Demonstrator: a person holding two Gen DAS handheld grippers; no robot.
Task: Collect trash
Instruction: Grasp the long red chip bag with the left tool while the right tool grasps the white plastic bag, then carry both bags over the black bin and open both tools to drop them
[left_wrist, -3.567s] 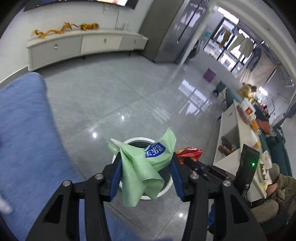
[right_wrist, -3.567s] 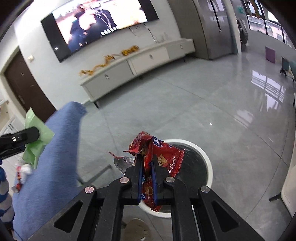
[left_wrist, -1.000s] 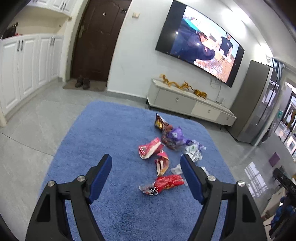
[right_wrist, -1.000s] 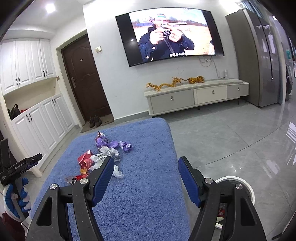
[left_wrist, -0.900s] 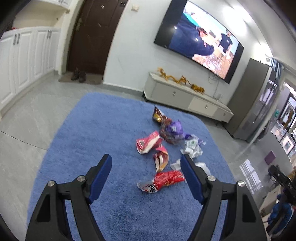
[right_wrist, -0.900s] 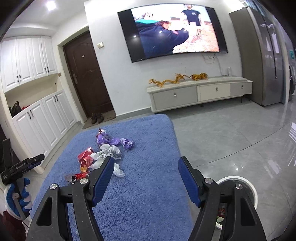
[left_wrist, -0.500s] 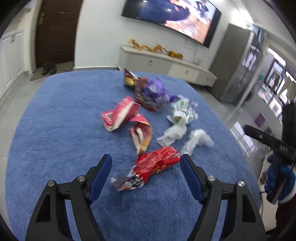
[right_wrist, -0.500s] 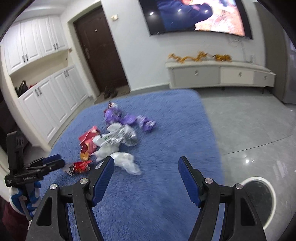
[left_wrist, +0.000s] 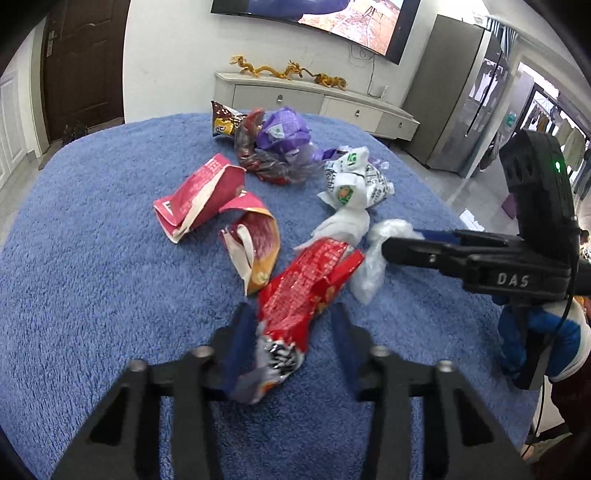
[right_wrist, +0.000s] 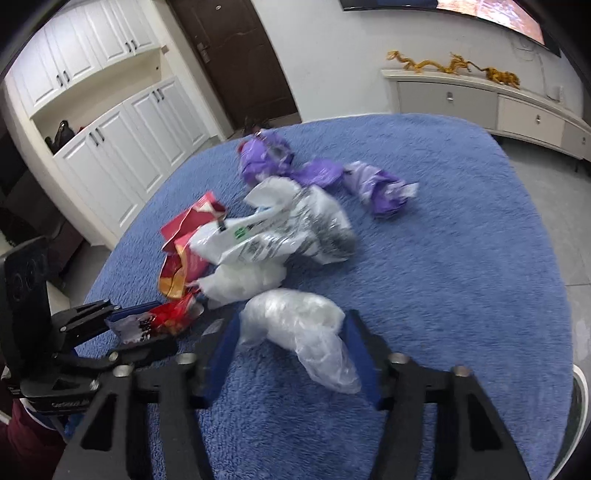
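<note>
Both grippers are angling down at the blue rug. Left gripper is closing around the red wrapper; right gripper is narrowing around the clear plastic bag, pads not clearly touching.

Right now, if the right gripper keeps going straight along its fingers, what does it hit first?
Likely the clear crumpled plastic bag, already lying between the closing jaws of the right gripper. Beyond it, the blue rug; depth is unclear.
</note>
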